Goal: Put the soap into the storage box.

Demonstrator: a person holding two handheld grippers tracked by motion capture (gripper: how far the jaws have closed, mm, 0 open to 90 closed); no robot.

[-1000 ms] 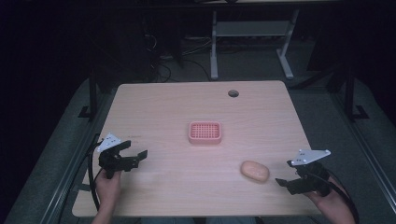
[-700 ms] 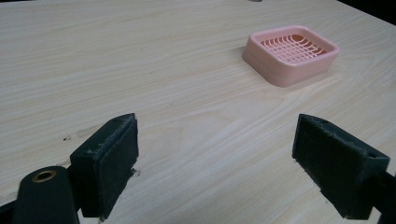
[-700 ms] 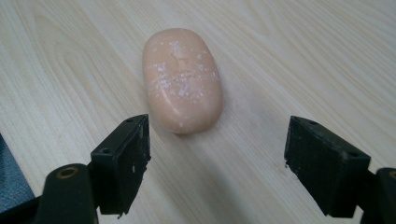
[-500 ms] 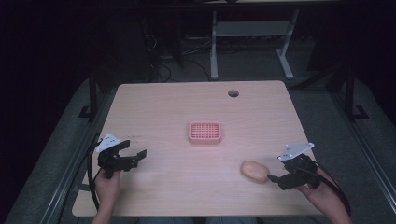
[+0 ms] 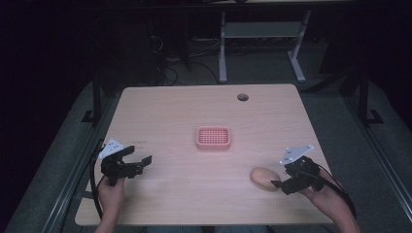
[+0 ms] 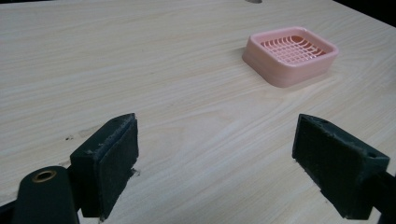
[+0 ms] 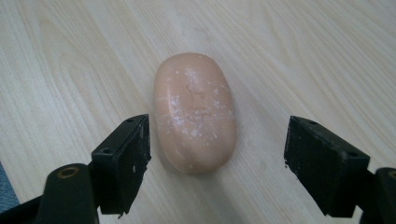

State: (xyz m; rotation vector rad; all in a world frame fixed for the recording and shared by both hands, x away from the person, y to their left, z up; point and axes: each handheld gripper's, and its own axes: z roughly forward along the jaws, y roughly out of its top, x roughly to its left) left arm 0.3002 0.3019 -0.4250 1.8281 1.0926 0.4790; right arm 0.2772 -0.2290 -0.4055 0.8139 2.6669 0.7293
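The soap bar (image 7: pixel 194 111) lies flat on the table (image 5: pixel 170 111) at about four o'clock from the pink soap dish (image 5: pixel 213 138), well apart from it. The right gripper (image 5: pixel 278 183) sits just beside the bar, jaws apart, lined up on it: this looks like the approach to a grasp. Next it likely needs to advance until the jaws straddle the bar, then close. The left gripper (image 5: pixel 141 162) rests at eight o'clock, jaws apart, empty.

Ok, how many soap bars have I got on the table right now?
1. The soap bar lies flat on the table near its front right, between the open right gripper. The pink soap dish at centre looks empty.
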